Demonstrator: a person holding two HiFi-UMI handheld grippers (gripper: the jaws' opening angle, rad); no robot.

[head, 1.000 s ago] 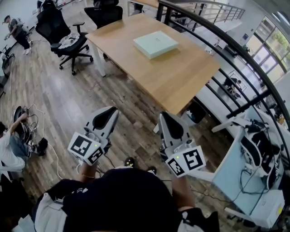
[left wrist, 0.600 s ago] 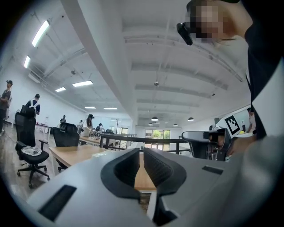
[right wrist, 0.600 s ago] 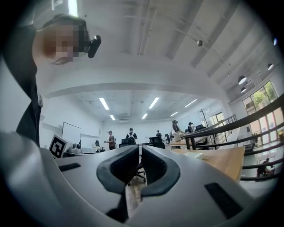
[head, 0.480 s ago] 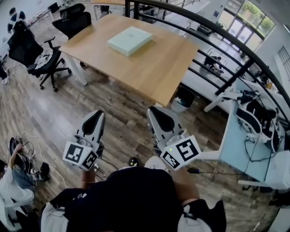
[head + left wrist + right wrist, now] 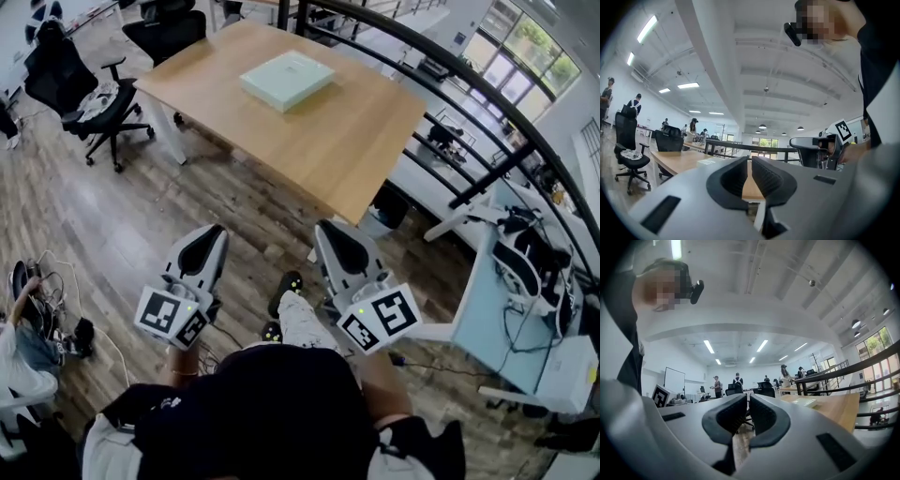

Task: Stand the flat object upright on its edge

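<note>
The flat object is a pale green box (image 5: 286, 79) that lies flat on the wooden table (image 5: 356, 141) at the top of the head view. Both grippers hang over the plank floor, short of the table's near edge. My left gripper (image 5: 208, 242) and my right gripper (image 5: 330, 234) point toward the table, each shut with nothing between the jaws. In the left gripper view the left gripper (image 5: 749, 172) has the box (image 5: 708, 161) far ahead. The right gripper view shows the right gripper (image 5: 747, 414) with the box (image 5: 806, 402) off to the right.
Black office chairs (image 5: 94, 89) stand left of the table. A black railing (image 5: 450, 75) runs along its far side, with desks below at the right. A person (image 5: 19, 337) sits on the floor at the far left among cables. The holder's shoe (image 5: 286, 283) is between the grippers.
The view has swung and the table now sits more to the centre. A leg and shoe have stepped forward between the grippers. Both grippers stay shut and held out in front.
</note>
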